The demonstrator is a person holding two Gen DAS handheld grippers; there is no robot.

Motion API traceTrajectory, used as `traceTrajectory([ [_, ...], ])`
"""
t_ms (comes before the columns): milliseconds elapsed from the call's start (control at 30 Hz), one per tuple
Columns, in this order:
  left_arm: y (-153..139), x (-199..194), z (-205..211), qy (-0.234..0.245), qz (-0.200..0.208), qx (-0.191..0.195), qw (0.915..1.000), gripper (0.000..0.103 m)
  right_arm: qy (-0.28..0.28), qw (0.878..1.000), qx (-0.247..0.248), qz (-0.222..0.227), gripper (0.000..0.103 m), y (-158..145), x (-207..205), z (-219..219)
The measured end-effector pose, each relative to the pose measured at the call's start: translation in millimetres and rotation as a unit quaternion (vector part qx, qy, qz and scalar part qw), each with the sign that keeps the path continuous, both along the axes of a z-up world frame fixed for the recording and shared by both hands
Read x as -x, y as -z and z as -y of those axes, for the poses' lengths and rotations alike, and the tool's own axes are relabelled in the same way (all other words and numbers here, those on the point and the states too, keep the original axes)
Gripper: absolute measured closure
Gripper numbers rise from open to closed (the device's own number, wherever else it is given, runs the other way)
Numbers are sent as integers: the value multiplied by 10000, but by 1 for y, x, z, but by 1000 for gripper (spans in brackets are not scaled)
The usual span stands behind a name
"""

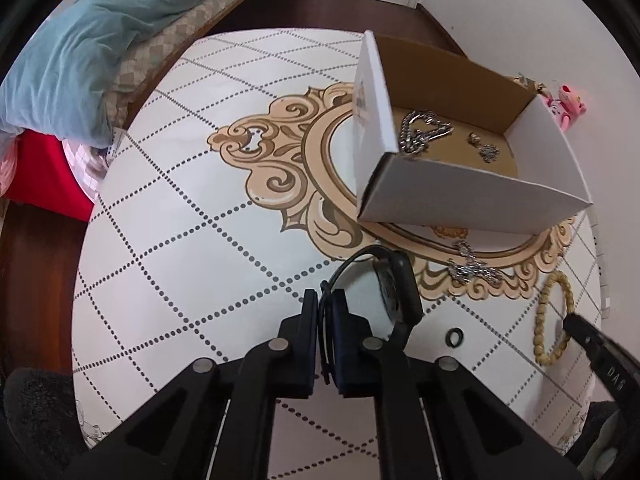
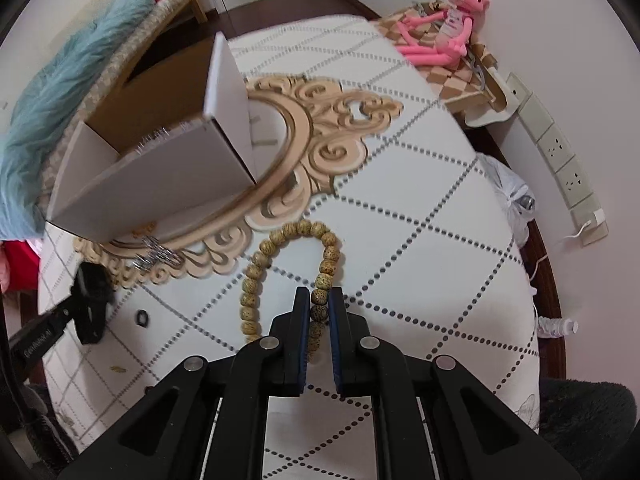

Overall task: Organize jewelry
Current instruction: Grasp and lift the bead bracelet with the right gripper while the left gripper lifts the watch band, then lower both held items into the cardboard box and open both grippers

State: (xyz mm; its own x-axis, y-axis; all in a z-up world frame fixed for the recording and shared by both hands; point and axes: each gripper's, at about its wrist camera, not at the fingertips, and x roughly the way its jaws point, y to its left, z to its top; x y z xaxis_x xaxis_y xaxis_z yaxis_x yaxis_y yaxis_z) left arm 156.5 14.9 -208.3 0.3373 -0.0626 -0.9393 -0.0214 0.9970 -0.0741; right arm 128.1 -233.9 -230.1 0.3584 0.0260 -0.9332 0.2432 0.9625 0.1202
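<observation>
Both grippers are loaded: the left gripper [image 1: 325, 308] pinches the strap of a black wristwatch [image 1: 396, 292], the right gripper [image 2: 320, 304] clamps a tan wooden bead bracelet [image 2: 294, 264] lying on the table. Next, I reckon, each lifts toward the open white cardboard box [image 1: 472, 188], chains already inside.

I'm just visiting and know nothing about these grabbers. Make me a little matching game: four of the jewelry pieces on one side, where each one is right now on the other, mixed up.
Things:
1. watch
2. bead bracelet
3. black ring
4. earrings

Places:
A. lying loose on the table, between the two grippers
B. inside the box
C. strap pinched in the left gripper
D. clamped in the right gripper

Pairs: 1-C, 2-D, 3-A, 4-B
</observation>
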Motion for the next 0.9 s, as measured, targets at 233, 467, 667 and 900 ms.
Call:
traceTrajectory([
  [233, -42, 13, 7, 303, 378, 44, 9988, 99, -233, 9980, -297, 499, 94, -48, 0, -7],
  [467, -93, 8, 17, 565, 815, 230, 9948, 99, -530, 9926, -511, 968, 94, -105, -7, -21],
  [667, -130, -17, 30, 740, 1162, 366, 9898, 99, -783, 9856, -579, 1384, 94, -152, -24, -29],
  [900, -142, -57, 36, 864, 1295, 125, 9877, 99, -970, 9835, -553, 1424, 94, -166, -72, -30],
])
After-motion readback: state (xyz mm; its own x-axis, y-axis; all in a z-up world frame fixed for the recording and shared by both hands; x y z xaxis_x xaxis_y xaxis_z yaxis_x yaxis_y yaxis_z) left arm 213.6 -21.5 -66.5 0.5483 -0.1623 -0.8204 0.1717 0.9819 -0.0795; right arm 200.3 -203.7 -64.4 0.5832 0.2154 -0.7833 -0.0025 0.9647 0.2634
